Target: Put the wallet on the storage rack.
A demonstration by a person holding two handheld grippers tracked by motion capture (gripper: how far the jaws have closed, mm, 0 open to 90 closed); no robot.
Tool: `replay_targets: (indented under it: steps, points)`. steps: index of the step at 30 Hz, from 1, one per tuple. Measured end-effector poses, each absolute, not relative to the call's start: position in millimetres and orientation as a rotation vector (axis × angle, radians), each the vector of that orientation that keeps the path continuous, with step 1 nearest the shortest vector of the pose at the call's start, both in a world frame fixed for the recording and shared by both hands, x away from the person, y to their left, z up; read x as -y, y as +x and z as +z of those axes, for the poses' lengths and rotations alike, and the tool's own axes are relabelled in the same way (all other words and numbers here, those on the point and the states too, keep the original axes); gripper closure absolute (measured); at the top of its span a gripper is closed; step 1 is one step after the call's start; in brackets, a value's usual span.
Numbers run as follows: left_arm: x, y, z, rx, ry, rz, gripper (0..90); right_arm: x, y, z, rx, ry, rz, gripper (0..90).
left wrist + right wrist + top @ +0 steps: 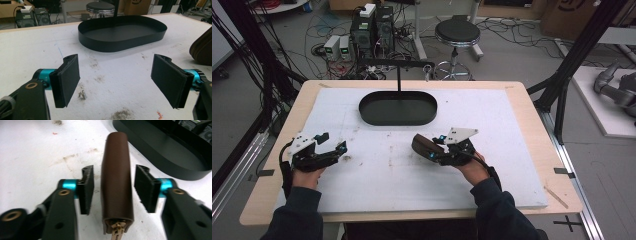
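My right gripper straddles a brown zip pouch, jaws apart, a gap on each side (its gold zip pull is cut off at the bottom edge). My left gripper gapes wide over bare, stained white table. Ahead of both sits a black oval tray. My forearms rest low, hands near the front edge.
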State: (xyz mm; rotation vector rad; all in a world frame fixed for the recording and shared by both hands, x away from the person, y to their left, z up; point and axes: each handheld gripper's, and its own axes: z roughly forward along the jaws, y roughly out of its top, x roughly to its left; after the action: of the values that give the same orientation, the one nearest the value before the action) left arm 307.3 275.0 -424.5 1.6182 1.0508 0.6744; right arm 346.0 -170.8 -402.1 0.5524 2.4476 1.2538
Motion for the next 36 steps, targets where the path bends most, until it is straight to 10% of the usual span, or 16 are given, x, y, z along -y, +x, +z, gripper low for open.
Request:
replay_targets:
  steps: [10,16,36]
  points:
    - [-274.3,307.6,-424.7,-1.048,1.624,0.669,22.9,168.1,350.8,-411.2,-2.485,0.627,1.274,32.0]
    - [-274.7,307.4,-424.5,-1.044,1.624,0.67,22.9,158.0,350.4,-414.9,-2.523,0.581,1.187,63.5]
    - [-273.5,309.7,-424.7,-1.027,1.624,0.672,22.9,126.5,424.7,-365.4,-2.39,0.746,1.427,65.7]
